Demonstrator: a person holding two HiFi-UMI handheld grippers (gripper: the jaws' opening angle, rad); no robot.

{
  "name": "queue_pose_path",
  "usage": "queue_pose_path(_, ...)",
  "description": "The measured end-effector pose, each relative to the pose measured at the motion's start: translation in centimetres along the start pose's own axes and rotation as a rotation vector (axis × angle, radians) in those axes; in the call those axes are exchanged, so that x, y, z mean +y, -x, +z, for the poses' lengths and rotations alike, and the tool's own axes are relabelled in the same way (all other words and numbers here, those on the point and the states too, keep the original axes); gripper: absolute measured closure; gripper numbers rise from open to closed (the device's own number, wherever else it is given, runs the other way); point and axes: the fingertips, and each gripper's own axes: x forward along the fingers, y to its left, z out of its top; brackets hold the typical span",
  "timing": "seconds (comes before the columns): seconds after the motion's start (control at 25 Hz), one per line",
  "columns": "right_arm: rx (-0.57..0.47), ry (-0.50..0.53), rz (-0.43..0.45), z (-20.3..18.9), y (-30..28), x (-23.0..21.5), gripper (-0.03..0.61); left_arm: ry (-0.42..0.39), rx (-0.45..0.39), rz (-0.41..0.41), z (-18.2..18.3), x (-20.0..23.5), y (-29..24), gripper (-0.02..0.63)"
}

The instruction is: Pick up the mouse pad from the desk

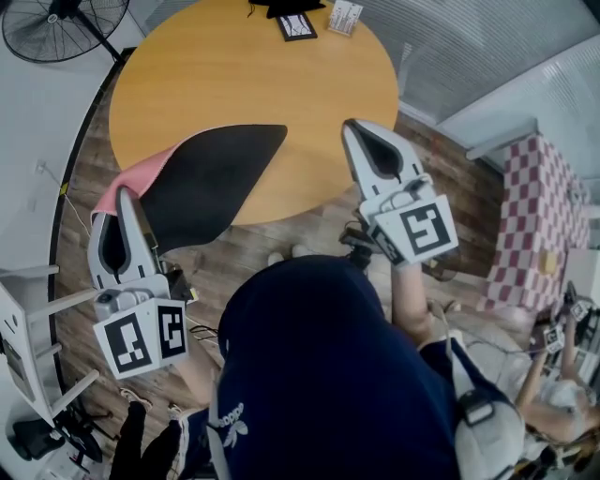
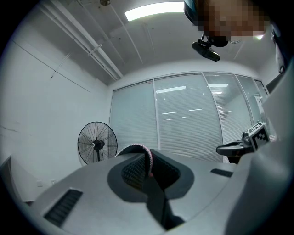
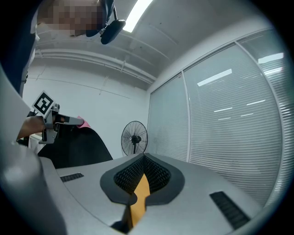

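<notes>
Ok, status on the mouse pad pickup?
Left gripper jaws shut on black, pink-backed mouse pad, held up over round wooden desk. Right gripper jaws together, empty. Nothing in the way.

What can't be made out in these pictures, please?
1. Head view: the gripped edge of the mouse pad is hidden beneath the left gripper.
2. Head view: the small items at the far rim of the table are too small to identify and partly cut off by the top edge.
3. Left gripper view: the gripper's own body hides most of the mouse pad; only a pink-edged sliver shows.
</notes>
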Motion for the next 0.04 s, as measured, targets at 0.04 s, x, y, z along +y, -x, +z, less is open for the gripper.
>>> queue_pose_path(0.04, 0.002, -0.001, 0.000, -0.09, -0.04, -0.07, 0.575, 0.000, 0.001, -0.001, -0.05, -0.04, -0.09, 0.594)
